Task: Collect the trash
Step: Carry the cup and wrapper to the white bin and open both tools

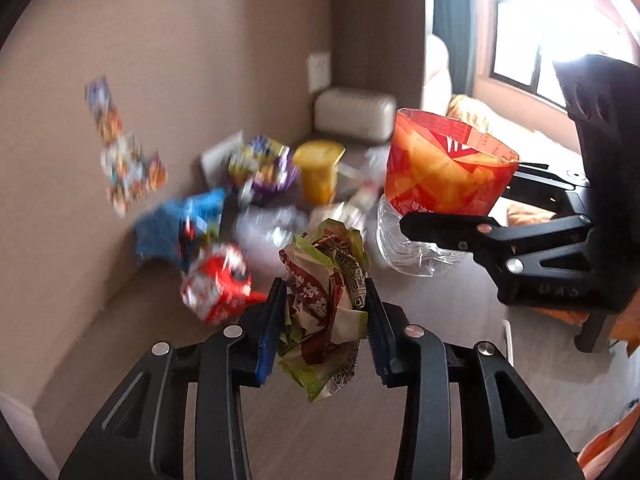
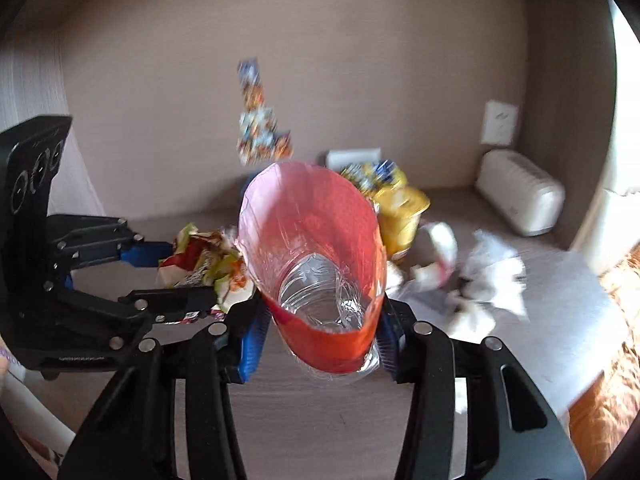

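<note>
My left gripper (image 1: 326, 312) is shut on a crumpled green, red and white paper wrapper (image 1: 326, 304), held above the table; the same wrapper (image 2: 204, 260) shows at the left of the right wrist view. My right gripper (image 2: 320, 332) is shut on a clear plastic cup with an orange-red sleeve (image 2: 316, 264), its mouth open toward the camera. In the left wrist view that cup (image 1: 444, 168) hangs at the right, clamped by the right gripper (image 1: 440, 232). More trash lies on the table: a yellow cup (image 1: 320, 172), a blue bag (image 1: 180, 228), a red-white wrapper (image 1: 216, 284).
A brown table (image 2: 560, 280) runs to a beige wall with a white socket (image 2: 498, 122). A cream ribbed box (image 2: 520, 204) stands in the back corner. White crumpled paper (image 2: 488, 276) lies at the right. Colourful stickers (image 2: 258, 128) are on the wall. A window (image 1: 540, 40) is at the far right.
</note>
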The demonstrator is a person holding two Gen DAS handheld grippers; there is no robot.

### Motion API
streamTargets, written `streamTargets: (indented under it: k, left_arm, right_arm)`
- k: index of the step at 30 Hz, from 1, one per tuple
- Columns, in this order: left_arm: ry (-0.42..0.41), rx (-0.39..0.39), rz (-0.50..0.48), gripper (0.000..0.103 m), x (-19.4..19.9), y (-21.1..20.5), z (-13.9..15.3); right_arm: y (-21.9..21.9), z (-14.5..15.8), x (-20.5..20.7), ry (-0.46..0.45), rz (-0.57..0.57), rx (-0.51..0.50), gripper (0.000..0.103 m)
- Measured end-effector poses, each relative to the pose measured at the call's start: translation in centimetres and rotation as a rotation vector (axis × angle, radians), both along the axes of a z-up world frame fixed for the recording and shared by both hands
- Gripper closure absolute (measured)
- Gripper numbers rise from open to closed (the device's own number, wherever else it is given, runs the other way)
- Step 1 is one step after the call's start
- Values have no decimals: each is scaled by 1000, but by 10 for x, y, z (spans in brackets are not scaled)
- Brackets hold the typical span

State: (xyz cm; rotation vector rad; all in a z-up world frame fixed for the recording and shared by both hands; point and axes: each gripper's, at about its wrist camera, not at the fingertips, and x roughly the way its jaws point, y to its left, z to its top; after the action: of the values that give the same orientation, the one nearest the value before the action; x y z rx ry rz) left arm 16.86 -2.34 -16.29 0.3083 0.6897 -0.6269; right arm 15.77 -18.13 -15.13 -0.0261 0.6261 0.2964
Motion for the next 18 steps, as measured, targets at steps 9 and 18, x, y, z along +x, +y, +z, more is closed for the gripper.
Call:
streamTargets:
  k: [9,18]
  left_arm:
    - [-39,-78,-223,64,-73,-95,29]
    - [63,-35,-385,64,-145,-240,-54]
  right_arm:
    - [-85,43,-107,1,-342,-80,55]
    - [-201,-33,-192,111,-538,-67,54]
